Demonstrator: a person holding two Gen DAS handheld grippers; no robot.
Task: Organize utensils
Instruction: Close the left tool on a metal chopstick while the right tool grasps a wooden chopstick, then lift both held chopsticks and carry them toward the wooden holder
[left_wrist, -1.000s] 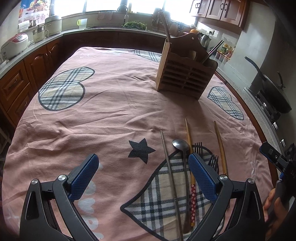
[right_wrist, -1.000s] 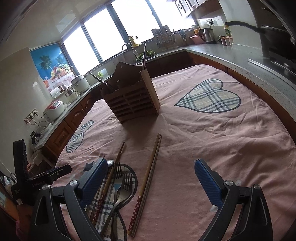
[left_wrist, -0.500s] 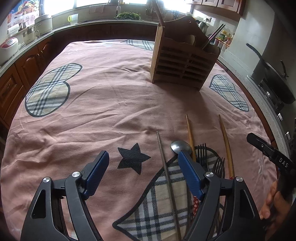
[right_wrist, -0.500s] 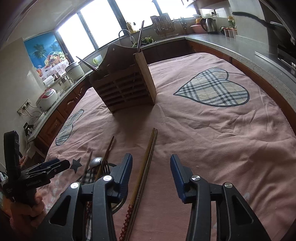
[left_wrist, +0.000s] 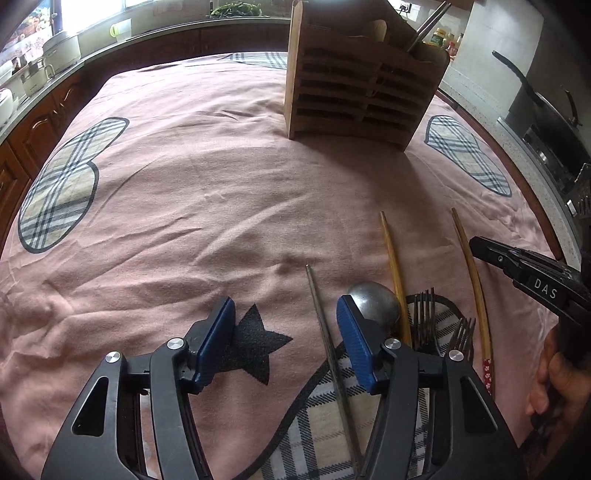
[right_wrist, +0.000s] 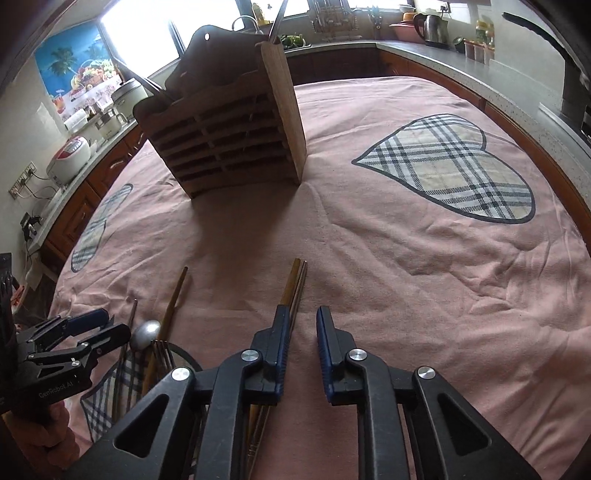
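Both grippers have dropped closer to the cloth since a second ago, and the wooden holder now looms larger in each view.

A wrinkled pink tablecloth (left_wrist: 207, 192) with plaid hearts and a black star covers the tabletop. The slatted wooden utensil holder (left_wrist: 354, 96) stands upright at the far side, its top cut off in the left wrist view; dark handles poke out of it.

The left gripper (left_wrist: 284, 332) hangs over the star, its blue ribbed fingers (left_wrist: 218, 332) about half apart and closing, with a thin metal rod (left_wrist: 321, 317) lying between them, untouched. Its right finger hides part of the round steel spoon (left_wrist: 376, 299). Beside the spoon lie a wooden chopstick (left_wrist: 393, 258), two forks (left_wrist: 424, 314) with their handles out of sight, and a chopstick pair (left_wrist: 471, 266).

The right gripper (right_wrist: 300, 325) has its fingers (right_wrist: 325, 332) narrow and closing, nothing between them; that same wooden and metal pair (right_wrist: 297, 280) runs under its left finger, the lower ends hidden.
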